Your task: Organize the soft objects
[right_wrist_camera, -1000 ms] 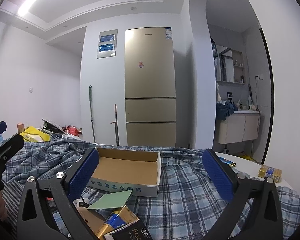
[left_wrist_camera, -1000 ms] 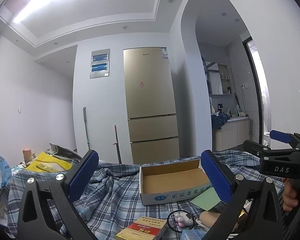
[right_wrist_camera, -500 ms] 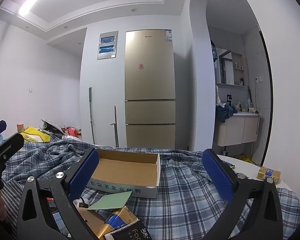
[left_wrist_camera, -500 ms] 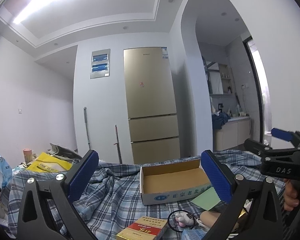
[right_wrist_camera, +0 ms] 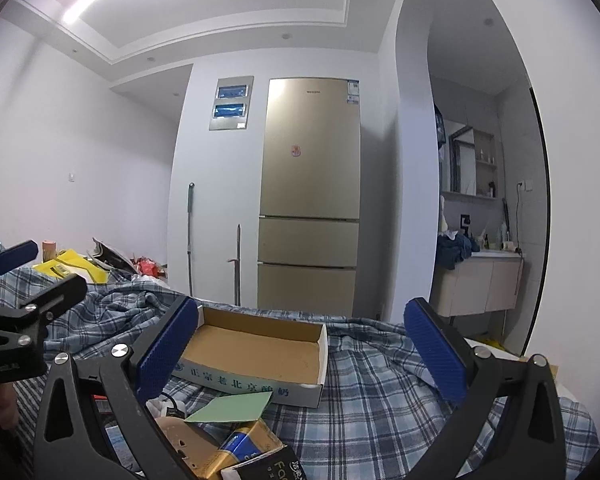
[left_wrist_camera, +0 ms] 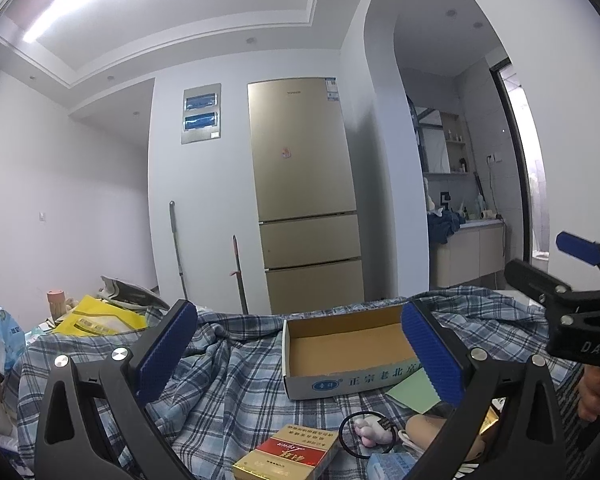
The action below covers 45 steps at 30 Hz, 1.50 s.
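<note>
Lying crumpled, blue plaid cloth [left_wrist_camera: 228, 392], box [left_wrist_camera: 340, 344] atop

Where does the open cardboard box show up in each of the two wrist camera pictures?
Left wrist: the cardboard box sits right of centre on the plaid cloth, its right end behind the right blue finger.
Right wrist: the cardboard box lies centre-left, its left end behind the left blue finger.
Shared landmark: the gold fridge stands behind the box in both.

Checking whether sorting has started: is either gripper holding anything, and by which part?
Nothing is held. The left gripper and right gripper both hang open above the plaid cloth.
</note>
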Motion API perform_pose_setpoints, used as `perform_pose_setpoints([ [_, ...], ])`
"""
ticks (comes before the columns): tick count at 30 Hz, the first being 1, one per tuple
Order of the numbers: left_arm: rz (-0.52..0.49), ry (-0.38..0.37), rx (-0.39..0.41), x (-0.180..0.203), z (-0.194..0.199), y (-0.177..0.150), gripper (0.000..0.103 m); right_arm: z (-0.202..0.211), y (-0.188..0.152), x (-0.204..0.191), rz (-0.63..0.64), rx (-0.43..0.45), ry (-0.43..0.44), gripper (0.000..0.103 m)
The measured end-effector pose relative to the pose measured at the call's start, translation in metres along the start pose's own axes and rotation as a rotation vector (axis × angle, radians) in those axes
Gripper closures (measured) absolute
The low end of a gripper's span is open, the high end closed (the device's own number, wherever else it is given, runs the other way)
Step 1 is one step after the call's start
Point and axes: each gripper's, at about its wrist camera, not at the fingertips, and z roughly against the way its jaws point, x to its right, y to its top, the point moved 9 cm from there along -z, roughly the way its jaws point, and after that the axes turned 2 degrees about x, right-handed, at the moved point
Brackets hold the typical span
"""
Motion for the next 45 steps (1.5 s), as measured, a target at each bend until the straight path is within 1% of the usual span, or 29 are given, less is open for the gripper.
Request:
perform_pose_setpoints([
  [3,-0.027,0.024,0.009,0.003,0.002,0.000,0.000,-0.001,-0.001,-0.001,0.008,-0.011,-0.013,0.000],
  [8,-0.051,0.021,0.032,0.007,0.006,0.001,0.000,0.002,-0.001,-0.002,0.012,0.000,-0.017,0.000],
  [12,-0.061,0.022,0.046,0.008,0.009,0.002,0.000,-0.002,-0.003,0.001,-0.010,-0.027,-0.025,0.000],
  [19,-0.041,0.019,0.035,0.004,0.007,0.002,0.000,0.004,0.001,-0.002,0.013,-0.002,-0.019,0.000],
  [22,-0.043,0.013,0.017,0.005,0.003,0.000,0.000,-0.002,-0.002,-0.004,0.022,-0.027,-0.019,0.000],
  [25,-0.044,-0.006,-0.010,0.006,-0.001,-0.003,0.000,-0.010,-0.006,-0.005,0.036,-0.063,-0.026,0.000],
  [27,-0.040,-0.008,-0.021,0.006,-0.003,-0.004,0.000,-0.010,-0.007,-0.003,0.038,-0.065,-0.026,0.000],
  [29,-0.032,-0.002,-0.032,0.004,-0.005,-0.004,0.000,-0.013,-0.008,-0.006,0.052,-0.075,-0.016,0.000],
  [32,-0.018,-0.004,-0.071,0.000,-0.010,-0.005,0.000,-0.016,-0.005,-0.012,0.080,-0.094,0.006,0.000],
  [35,0.029,-0.026,-0.136,-0.005,-0.010,-0.003,0.000,-0.018,-0.003,-0.018,0.084,-0.145,0.019,0.000],
  [36,0.049,-0.036,-0.147,-0.007,-0.008,0.000,0.000,-0.017,-0.001,-0.020,0.079,-0.163,0.029,0.000],
  [37,0.054,-0.029,-0.151,-0.010,-0.005,0.004,0.000,-0.015,0.000,-0.020,0.075,-0.174,0.036,0.000],
  [39,0.026,0.009,-0.159,-0.012,0.000,0.010,0.000,-0.012,0.004,-0.021,0.076,-0.200,0.035,0.000],
  [41,0.019,0.007,-0.185,-0.014,0.005,0.013,0.000,-0.010,0.007,-0.023,0.066,-0.243,0.035,0.000],
  [45,-0.013,-0.006,-0.292,-0.013,0.012,0.004,0.000,-0.008,0.006,-0.021,-0.037,-0.355,0.079,0.000],
])
